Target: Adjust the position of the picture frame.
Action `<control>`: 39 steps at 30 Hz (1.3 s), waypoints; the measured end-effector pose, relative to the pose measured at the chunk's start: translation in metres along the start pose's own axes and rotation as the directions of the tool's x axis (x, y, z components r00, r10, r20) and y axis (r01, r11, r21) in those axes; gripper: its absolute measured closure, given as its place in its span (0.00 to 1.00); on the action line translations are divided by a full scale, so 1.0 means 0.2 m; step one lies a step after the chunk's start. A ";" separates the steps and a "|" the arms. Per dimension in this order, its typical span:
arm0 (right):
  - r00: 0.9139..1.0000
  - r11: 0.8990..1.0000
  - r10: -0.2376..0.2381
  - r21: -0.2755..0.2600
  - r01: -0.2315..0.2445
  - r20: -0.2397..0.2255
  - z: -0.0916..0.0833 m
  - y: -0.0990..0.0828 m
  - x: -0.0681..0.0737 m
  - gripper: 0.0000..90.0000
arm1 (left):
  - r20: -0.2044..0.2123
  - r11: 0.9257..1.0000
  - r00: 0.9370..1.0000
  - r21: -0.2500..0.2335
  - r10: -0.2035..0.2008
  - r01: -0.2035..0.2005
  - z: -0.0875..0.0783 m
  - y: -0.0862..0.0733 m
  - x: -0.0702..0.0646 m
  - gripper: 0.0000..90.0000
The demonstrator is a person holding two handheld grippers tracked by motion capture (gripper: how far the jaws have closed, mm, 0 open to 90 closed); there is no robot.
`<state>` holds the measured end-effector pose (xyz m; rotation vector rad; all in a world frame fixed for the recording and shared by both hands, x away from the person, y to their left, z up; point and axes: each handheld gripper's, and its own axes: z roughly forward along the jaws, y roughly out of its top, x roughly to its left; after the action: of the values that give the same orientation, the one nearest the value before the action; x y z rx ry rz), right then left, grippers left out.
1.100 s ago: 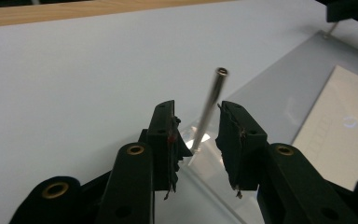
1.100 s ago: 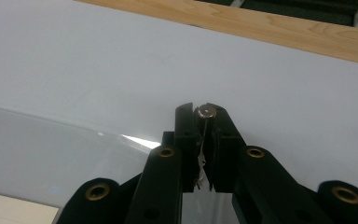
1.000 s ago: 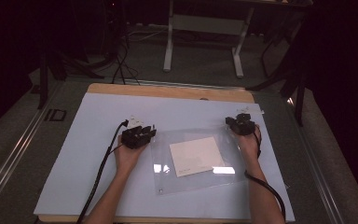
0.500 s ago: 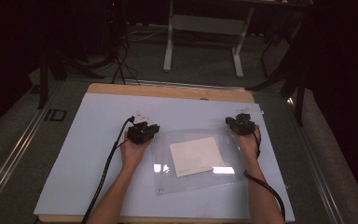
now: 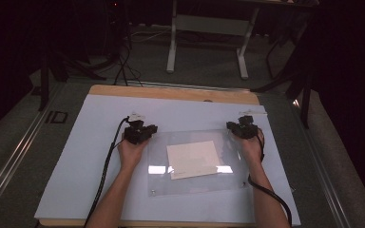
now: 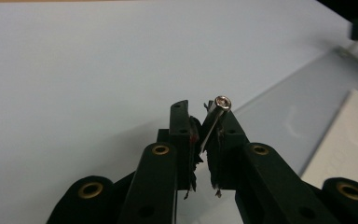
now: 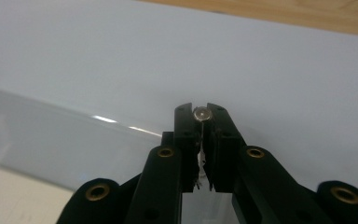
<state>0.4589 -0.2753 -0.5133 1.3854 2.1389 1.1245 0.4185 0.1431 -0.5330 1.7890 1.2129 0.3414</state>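
Left hand-held gripper [image 5: 145, 129]: sits at the far left corner of the clear acrylic sheet [image 5: 195, 183], which lies flat on the pale mat [image 5: 76, 156] covering the desk [image 5: 171, 92]. In the left gripper view its jaws have just been closing and now stand close together, clamped on a small metal screw [image 6: 216, 114]. The screw sits tilted between the pads, its round socket head at the jaw tips, its shank running down into the gap.

Right hand-held gripper [image 5: 240, 124]: sits at the far right corner of the same sheet. In the right gripper view its jaws are drawn together on a second screw [image 7: 201, 114]; the round head shows end-on between the tips, just beyond the sheet's far edge.

White paper card [image 5: 192, 159]: lies under or within the clear sheet, near its middle, between the two hands. Overhead light glares off the sheet beside it.

Both forearms enter from the near edge, a black cable [image 5: 105, 175] trailing along the left one.
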 end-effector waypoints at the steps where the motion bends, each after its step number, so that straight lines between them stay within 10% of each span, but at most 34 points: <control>1: 1.000 1.000 0.000 0.005 0.000 -0.012 0.00 0.00 0.02 0.93 | -0.021 1.000 1.000 -0.002 -0.017 0.017 -0.01 0.00 0.02 0.90; 8: 0.994 0.999 -0.030 0.039 0.035 -0.101 0.00 -0.03 0.20 0.92 | -0.073 0.998 0.995 -0.010 -0.064 0.064 -0.09 -0.01 0.14 0.90; 39: 0.993 0.999 -0.046 -0.009 0.046 -0.112 0.02 -0.05 0.19 0.92 | -0.029 0.998 0.998 -0.038 -0.055 0.054 -0.15 -0.02 0.15 0.81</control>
<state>0.4374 -0.2431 -0.5192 1.2917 2.2303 1.2169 0.4101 0.1847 -0.5280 1.7214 1.2663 0.3587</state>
